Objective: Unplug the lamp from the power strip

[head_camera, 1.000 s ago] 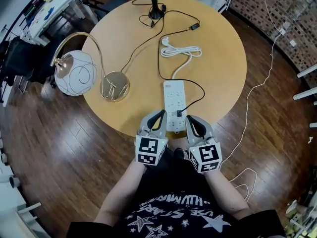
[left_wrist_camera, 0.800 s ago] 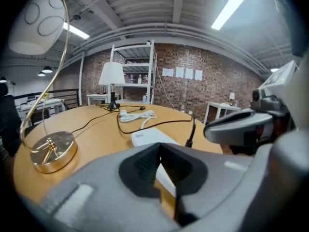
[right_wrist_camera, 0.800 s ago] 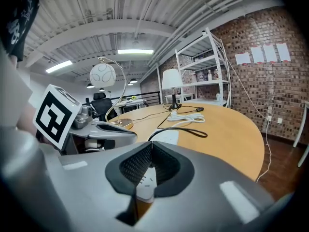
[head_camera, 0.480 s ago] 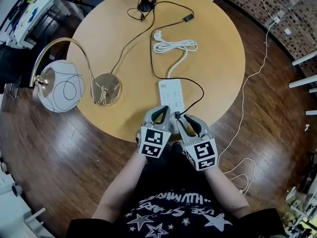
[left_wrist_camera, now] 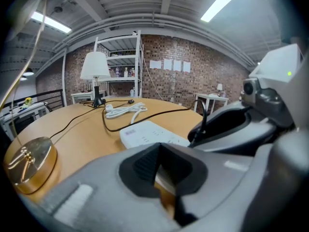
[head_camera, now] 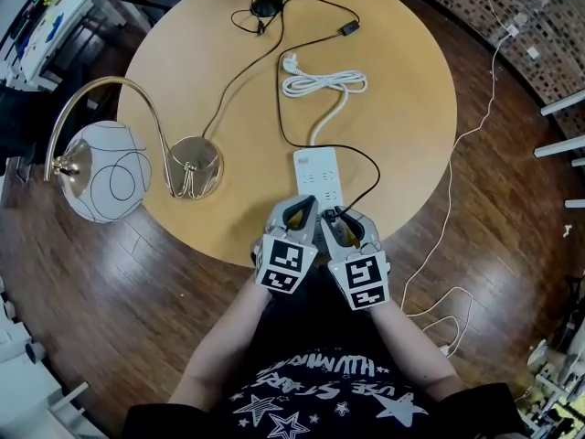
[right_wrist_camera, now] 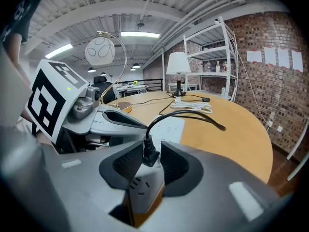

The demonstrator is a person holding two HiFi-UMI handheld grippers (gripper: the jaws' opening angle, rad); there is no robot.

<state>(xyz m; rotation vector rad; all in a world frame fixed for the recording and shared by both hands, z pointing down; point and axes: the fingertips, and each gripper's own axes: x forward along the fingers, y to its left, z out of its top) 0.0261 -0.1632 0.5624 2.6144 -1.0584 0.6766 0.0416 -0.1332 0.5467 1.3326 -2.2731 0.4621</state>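
Now: our right gripper [right_wrist_camera: 152, 161] straddles the black lamp plug [right_wrist_camera: 148, 152], which stands upright in the power strip [head_camera: 317, 174] at the desk's near edge. Its 2 jaws are apart, 1 on each side, not pinching. Our left gripper [left_wrist_camera: 165, 166], jaws slightly apart, hovers over the strip's near end. We judge closing comes next.

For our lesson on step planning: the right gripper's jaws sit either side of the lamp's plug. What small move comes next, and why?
Probably close the right gripper on the black plug. Its jaws flank the plug, which sits in the power strip, but a gap shows, so nothing is gripped yet.
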